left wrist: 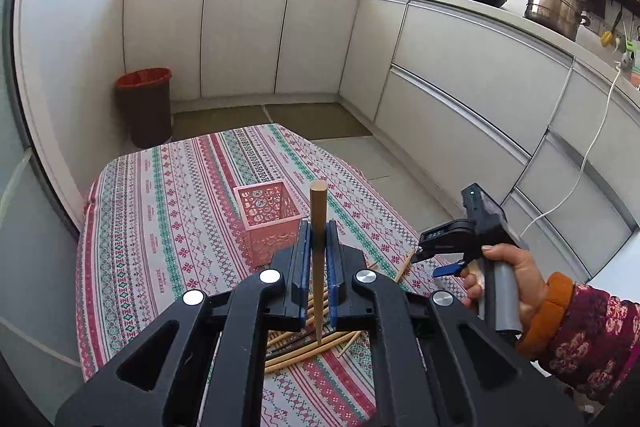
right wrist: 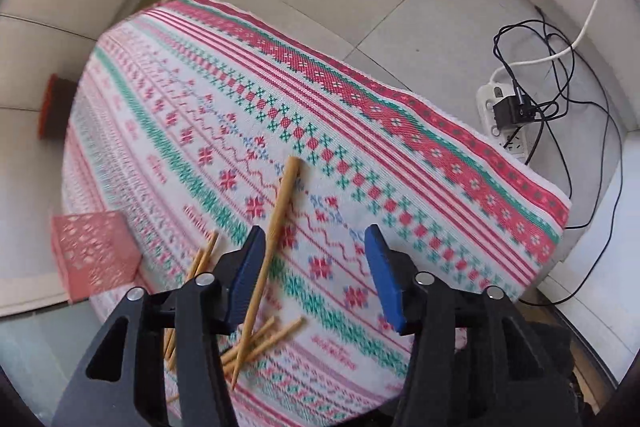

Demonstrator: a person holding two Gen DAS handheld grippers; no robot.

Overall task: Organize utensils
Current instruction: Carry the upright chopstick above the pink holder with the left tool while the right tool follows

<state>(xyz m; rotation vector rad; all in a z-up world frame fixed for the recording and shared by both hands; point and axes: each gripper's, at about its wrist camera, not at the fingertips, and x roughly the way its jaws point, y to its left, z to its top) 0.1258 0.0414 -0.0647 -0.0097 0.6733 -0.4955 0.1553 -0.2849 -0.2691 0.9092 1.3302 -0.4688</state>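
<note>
Left wrist view first: shows the left gripper point(left wrist: 318, 227) clamped tight on one wooden chopstick point(left wrist: 319, 201), pads pressed on its middle, thick end sticking up and away, thin tip pointing back toward the camera. Sits just near-side and a bit right of the pink basket point(left wrist: 266, 219), which stands upright on the striped tablecloth point(left wrist: 160, 207), open top facing up. Looks like the drop-in step, not yet done.

Tips for doing it well, just my take:
- Carry the stick further over the basket's opening before letting go, not only up to the near rim.
- Tip one end downward so it slides in instead of bridging the rim or bouncing off.
- Go easy on contact, since a light plastic basket like that probably tips or skids.
- Open only once the lower end is inside.

Right wrist view: shows the right gripper point(right wrist: 316, 239) pointing down at the cloth, jaws roughly half open, gripping nothing. Has a loose chopstick point(right wrist: 280, 207) running between them, right up against the left pad; can't tell if actually touching, but definitely not pinched. Leaves the pile of chopsticks point(right wrist: 260, 339) scattered near the camera, still to sort.
</note>
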